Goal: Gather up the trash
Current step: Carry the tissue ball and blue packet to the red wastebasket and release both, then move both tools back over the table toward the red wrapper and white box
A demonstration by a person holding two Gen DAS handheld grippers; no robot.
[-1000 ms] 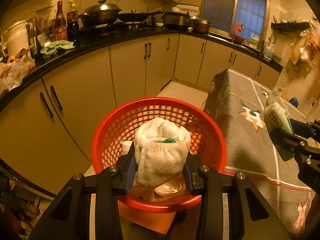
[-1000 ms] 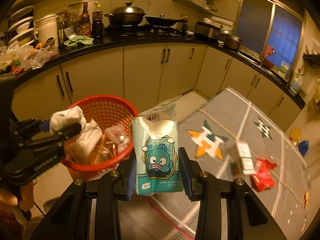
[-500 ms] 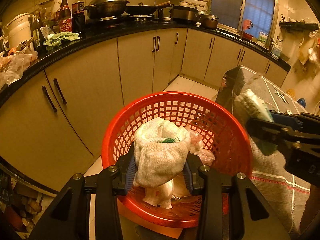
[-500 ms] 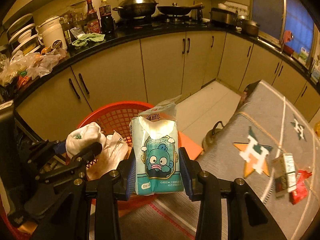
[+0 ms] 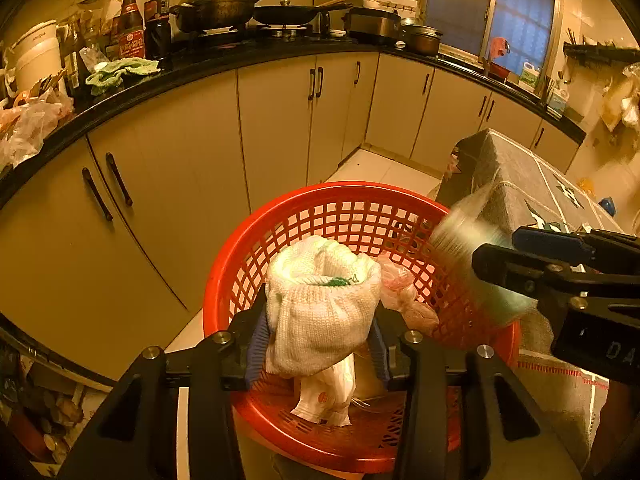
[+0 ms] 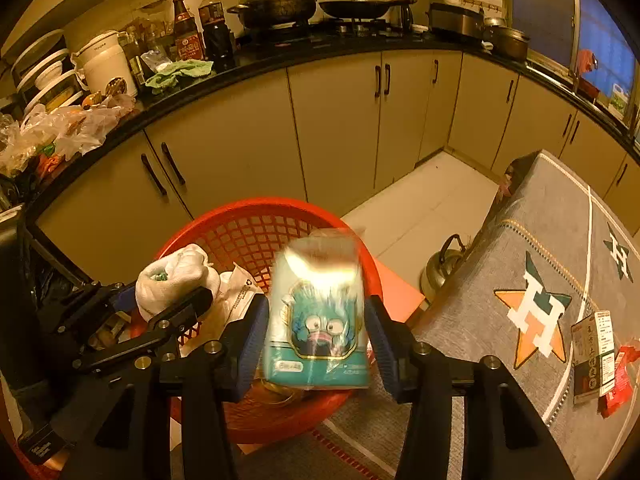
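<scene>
A red mesh basket holds plastic wrappers. My left gripper is shut on a white knitted cloth and holds it over the basket; it also shows in the right wrist view. My right gripper has its jaws spread wide. A teal cartoon-printed tissue pack sits blurred between them, with gaps on both sides, over the basket's right rim. The pack also shows blurred in the left wrist view beside the right gripper.
A grey tablecloth with star logos covers the table at right, with a label packet and a red wrapper on it. A kettle stands on the floor. Cabinets and a cluttered counter stand behind.
The right gripper carried the tissue pack left over the basket, then opened its jaws; the pack is now blurred and loose. The left gripper keeps holding the cloth over the basket.
</scene>
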